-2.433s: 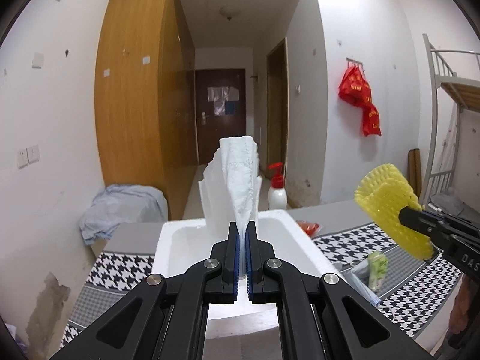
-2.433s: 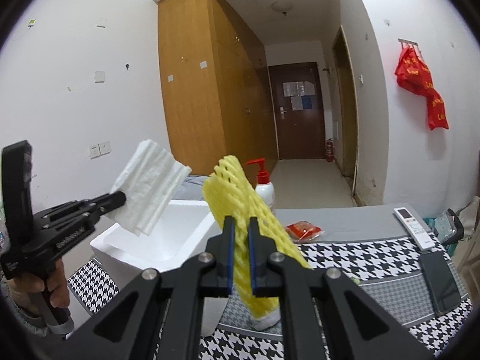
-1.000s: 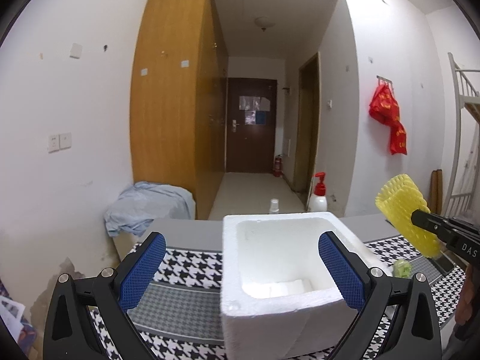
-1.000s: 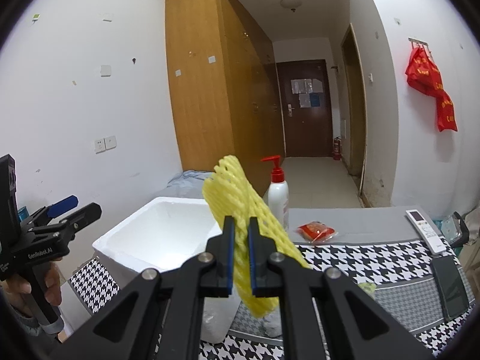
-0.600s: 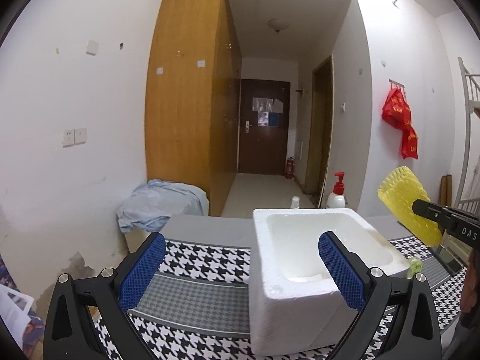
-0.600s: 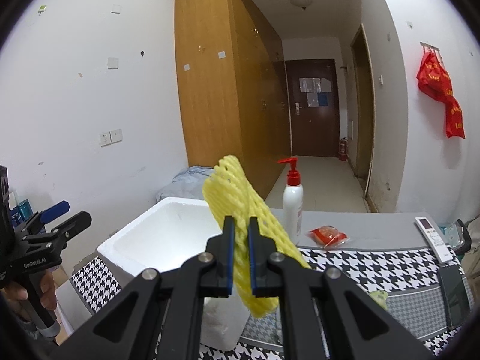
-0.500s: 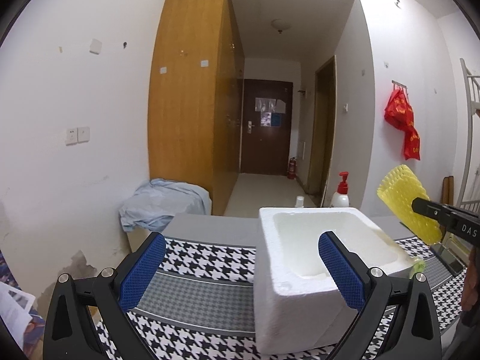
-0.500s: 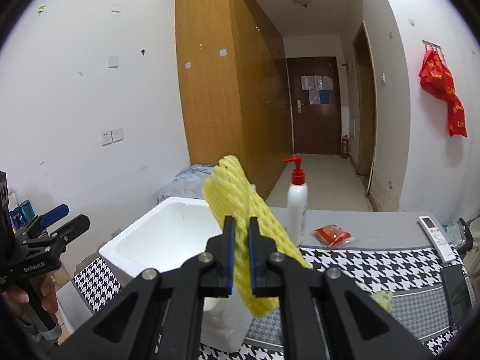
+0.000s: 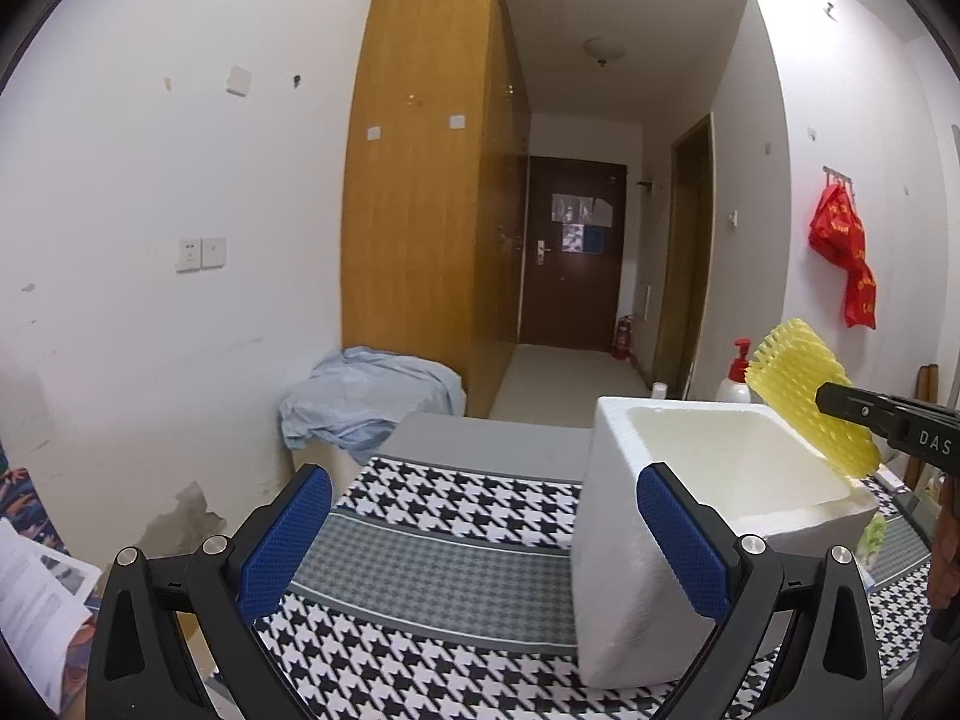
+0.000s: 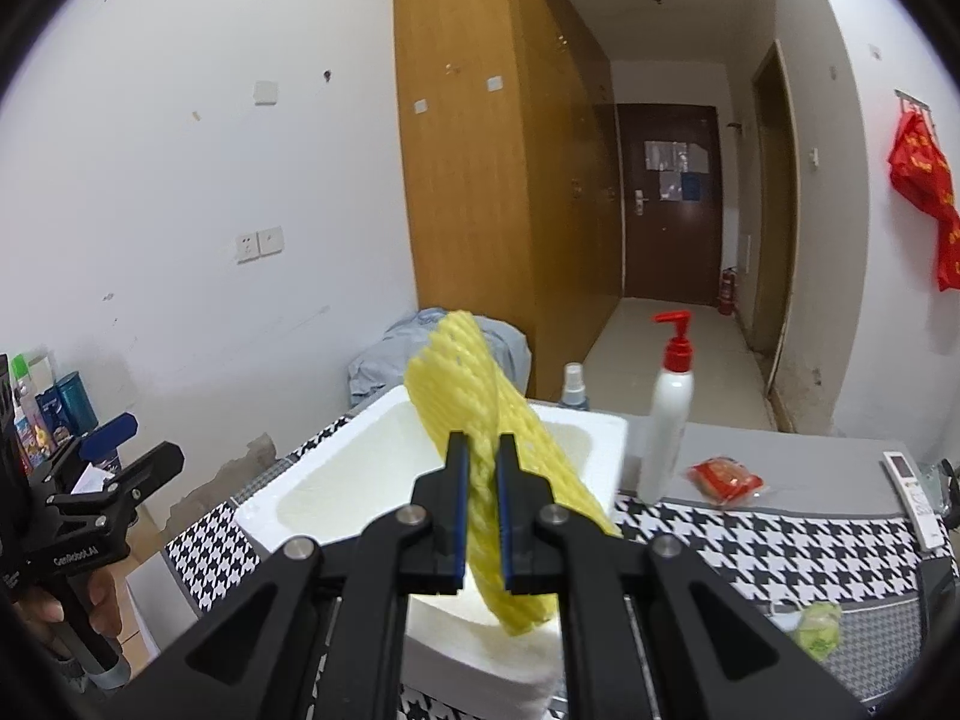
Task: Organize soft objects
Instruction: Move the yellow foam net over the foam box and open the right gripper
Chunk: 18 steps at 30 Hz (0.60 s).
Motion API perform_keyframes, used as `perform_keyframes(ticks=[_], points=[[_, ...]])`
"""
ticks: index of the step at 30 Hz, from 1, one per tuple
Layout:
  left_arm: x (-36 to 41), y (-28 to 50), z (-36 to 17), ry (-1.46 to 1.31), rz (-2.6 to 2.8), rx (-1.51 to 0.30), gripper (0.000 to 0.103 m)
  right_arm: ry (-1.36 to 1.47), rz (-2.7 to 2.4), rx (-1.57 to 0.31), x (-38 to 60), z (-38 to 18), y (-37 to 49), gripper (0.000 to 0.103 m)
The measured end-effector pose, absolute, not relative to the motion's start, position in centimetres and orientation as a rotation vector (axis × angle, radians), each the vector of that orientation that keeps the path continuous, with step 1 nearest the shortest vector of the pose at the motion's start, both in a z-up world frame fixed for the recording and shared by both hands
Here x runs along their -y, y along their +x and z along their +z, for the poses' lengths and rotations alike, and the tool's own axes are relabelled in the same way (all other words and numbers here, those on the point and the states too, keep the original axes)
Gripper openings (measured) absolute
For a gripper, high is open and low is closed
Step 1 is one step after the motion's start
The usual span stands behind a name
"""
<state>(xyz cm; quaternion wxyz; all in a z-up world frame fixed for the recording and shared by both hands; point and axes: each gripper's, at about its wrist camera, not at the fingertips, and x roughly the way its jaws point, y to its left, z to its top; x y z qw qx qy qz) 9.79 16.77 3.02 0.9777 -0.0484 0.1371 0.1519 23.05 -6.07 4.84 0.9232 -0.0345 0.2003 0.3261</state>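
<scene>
A white foam box (image 9: 708, 480) stands open on the houndstooth cloth (image 9: 456, 510). My left gripper (image 9: 483, 534) is open and empty, held to the left of the box. My right gripper (image 10: 480, 516) is shut on a yellow foam net sleeve (image 10: 480, 420) and holds it over the box's right part (image 10: 384, 468). In the left wrist view the sleeve (image 9: 804, 396) hangs above the box's far right rim. The box's floor is hidden from both views.
A white pump bottle with a red top (image 10: 672, 414) and a small spray bottle (image 10: 573, 387) stand behind the box. A red packet (image 10: 723, 480), a remote (image 10: 912, 495) and a green wrapper (image 10: 816, 630) lie to the right. Blue cloth (image 9: 366, 396) lies on a low box by the wall.
My left gripper opened and the white cloth it held is gone from it; it then moved left, away from the box. My right gripper moved the yellow sleeve over the box.
</scene>
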Motion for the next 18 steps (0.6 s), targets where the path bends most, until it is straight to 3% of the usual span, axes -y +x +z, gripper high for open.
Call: perform_keyframes(ticks=[15,17,18], points=[[-17.1,9.7,2.0,-0.117,0.34,-0.295,0.102,-0.095,0.683,-0.451,4.0,4.4,23.9,0.011],[-17.1,9.5,1.9,-0.121,0.336,-0.291,0.102,-0.094,0.682,-0.459,3.8,4.3,24.0,0.017],[-17.1,9.4,1.8,-0.126,0.335,-0.29,0.102,-0.092,0.686,-0.467,3.8,4.3,24.2,0.025]])
